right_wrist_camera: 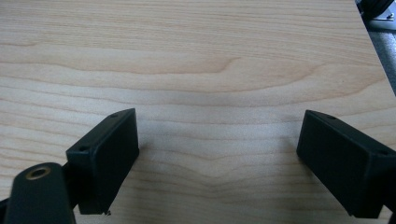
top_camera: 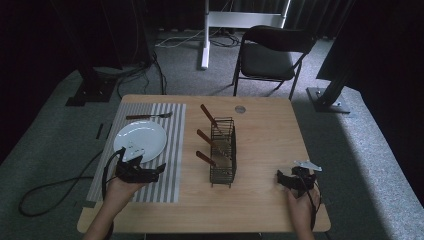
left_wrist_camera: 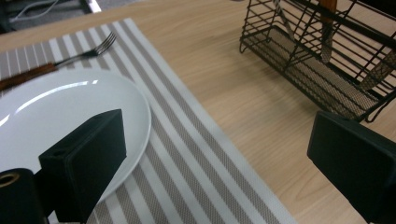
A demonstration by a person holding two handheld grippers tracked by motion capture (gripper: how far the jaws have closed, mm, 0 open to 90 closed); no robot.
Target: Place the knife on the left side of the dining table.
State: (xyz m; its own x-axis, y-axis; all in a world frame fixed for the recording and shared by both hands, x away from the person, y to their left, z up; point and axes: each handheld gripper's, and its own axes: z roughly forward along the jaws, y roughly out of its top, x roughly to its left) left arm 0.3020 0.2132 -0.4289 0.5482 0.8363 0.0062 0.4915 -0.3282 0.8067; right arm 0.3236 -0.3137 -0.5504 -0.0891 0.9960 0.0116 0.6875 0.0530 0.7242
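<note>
A dim room with a folding chair (top_camera: 272, 55) is lying beyond the wooden surface (top_camera: 265, 140). A wire caddy (top_camera: 223, 151) of wood-handled cutlery is standing mid-surface, long axis running away from the person, between both tools. The left tool (top_camera: 161, 169), over the striped mat (top_camera: 172, 130) beside the plate (top_camera: 141, 140), is sitting nearer. The right tool (top_camera: 279, 179) is resting on bare wood. Both are gaping empty.

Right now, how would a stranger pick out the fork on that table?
Find the striped placemat on the wooden table's left side. Just beyond the white plate lies the fork, flat across the mat. The other wooden-handled utensils stand in the wire caddy.
</note>
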